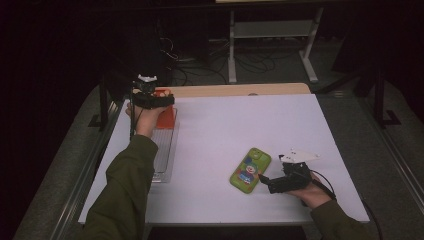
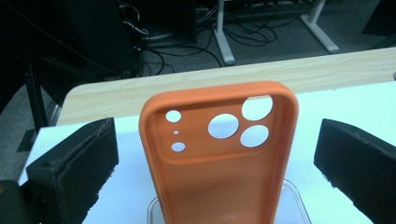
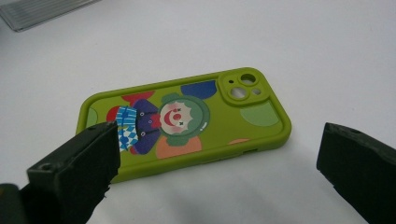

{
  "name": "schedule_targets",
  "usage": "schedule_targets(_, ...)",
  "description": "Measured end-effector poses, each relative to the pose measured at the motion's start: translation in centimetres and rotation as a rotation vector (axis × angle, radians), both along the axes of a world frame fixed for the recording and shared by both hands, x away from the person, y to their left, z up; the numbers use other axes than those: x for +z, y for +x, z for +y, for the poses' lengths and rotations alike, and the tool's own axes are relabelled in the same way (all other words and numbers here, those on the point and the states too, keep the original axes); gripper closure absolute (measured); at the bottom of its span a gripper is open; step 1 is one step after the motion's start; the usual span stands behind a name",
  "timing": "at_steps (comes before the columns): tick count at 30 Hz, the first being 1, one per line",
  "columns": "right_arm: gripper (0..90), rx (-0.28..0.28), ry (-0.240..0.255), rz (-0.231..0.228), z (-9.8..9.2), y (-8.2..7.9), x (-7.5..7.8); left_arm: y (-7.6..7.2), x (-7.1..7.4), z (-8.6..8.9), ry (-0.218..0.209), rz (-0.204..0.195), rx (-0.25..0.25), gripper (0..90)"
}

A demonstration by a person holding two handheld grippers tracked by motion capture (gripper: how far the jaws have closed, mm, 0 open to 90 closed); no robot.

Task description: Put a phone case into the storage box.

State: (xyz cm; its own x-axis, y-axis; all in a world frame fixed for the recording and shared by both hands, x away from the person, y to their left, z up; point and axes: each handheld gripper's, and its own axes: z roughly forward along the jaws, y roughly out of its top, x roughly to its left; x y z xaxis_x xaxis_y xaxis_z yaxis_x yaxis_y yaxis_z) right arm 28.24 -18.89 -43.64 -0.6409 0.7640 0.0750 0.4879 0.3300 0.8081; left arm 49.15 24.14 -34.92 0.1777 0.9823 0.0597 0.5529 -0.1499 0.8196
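Observation:
An orange phone case point(image 2: 219, 154) stands upright in a clear ribbed rack point(image 1: 162, 152) at the table's far left, its camera holes at the top. My left gripper point(image 1: 162, 100) is level with the case, jaws open on either side of it, and the pads point(image 2: 88, 149) are clear of its edges. A green phone case point(image 3: 187, 121) with a clown picture lies flat on the white table point(image 1: 225, 125), near the front right. My right gripper point(image 1: 264, 180) sits just to the right of the green case point(image 1: 250, 170), jaws open and holding nothing.
A wooden strip point(image 1: 240, 90) runs along the table's far edge. Beyond it are a white desk frame point(image 1: 270, 35) and cables on the dark floor. The person's sleeves enter from the bottom.

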Motion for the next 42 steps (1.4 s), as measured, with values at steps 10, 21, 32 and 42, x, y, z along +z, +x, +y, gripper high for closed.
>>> schedule_targets(10, 0.0, -0.003, 0.003, 0.001, 0.0, 0.1, 0.0, -1.4, 1.6, 0.0, 0.001, 0.027, -0.075, 0.0)
schedule_targets(21, 0.0, -0.006, 0.005, 0.002, 0.0, 0.0, 0.0, -3.1, 2.9, -0.7, -0.017, 0.03, -0.178, 0.0)
schedule_targets(32, 0.0, -0.007, 0.003, -0.001, -0.1, 0.1, 0.1, -5.7, 3.9, -3.7, -0.047, -0.003, -0.324, 0.0)
schedule_targets(42, 0.0, -0.007, 0.001, -0.006, -0.2, 0.1, 0.1, -7.6, 2.8, -6.8, -0.095, 0.012, -0.492, 0.0)
